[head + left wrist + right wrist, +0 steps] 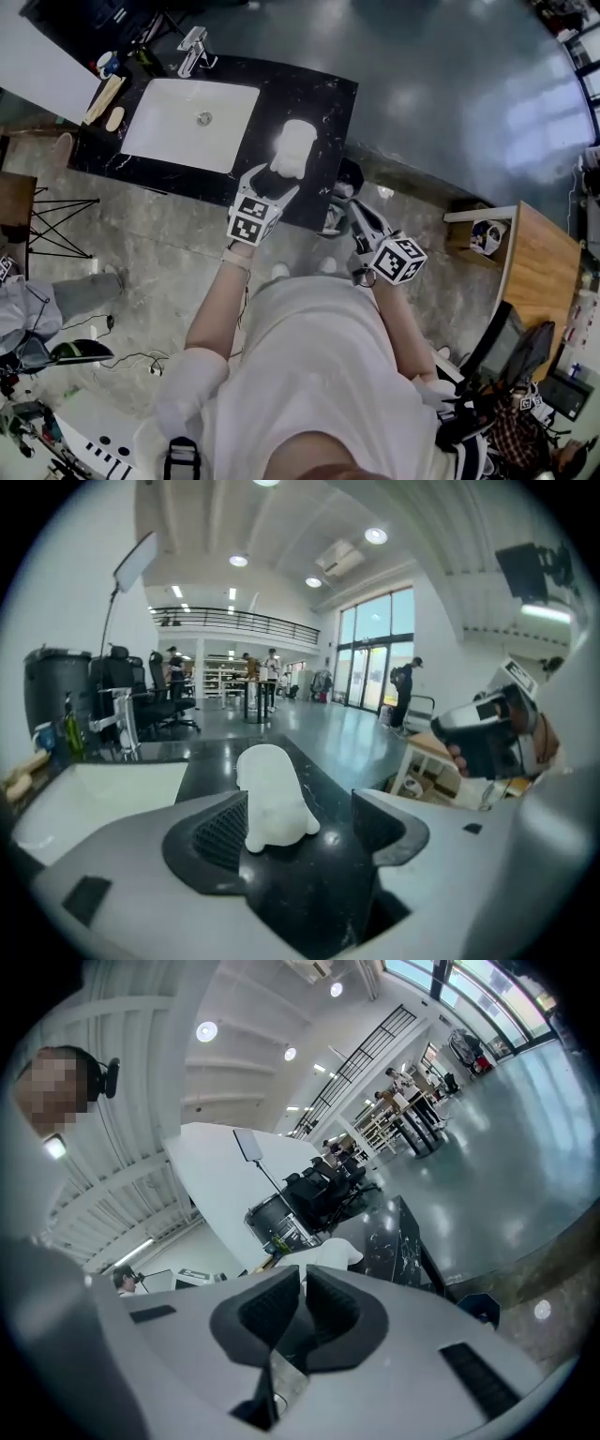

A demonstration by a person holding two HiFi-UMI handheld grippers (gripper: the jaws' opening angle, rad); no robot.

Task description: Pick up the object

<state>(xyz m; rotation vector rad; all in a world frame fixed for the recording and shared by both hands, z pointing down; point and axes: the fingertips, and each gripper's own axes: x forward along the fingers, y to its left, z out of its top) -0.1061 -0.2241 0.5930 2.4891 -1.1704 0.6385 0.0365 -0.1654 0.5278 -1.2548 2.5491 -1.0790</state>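
Observation:
The object is a small white rounded figure point(293, 148) that stands on the black marble counter point(323, 94), to the right of the sink. My left gripper point(277, 183) reaches it from the near side. In the left gripper view the figure point(272, 794) sits between the wide-open jaws of the left gripper point(300, 810), close against the left pad point(220, 832) and well apart from the right pad. My right gripper point(359, 214) hangs off the counter's near right corner. In the right gripper view the jaws of the right gripper point(304, 1288) are shut with nothing between them.
A white sink point(192, 122) with a faucet point(194, 52) fills the counter's left half, and wooden items point(103, 98) lie beside it. A wooden desk point(539, 272) stands at the right. Cables point(131, 361) trail on the floor at the left.

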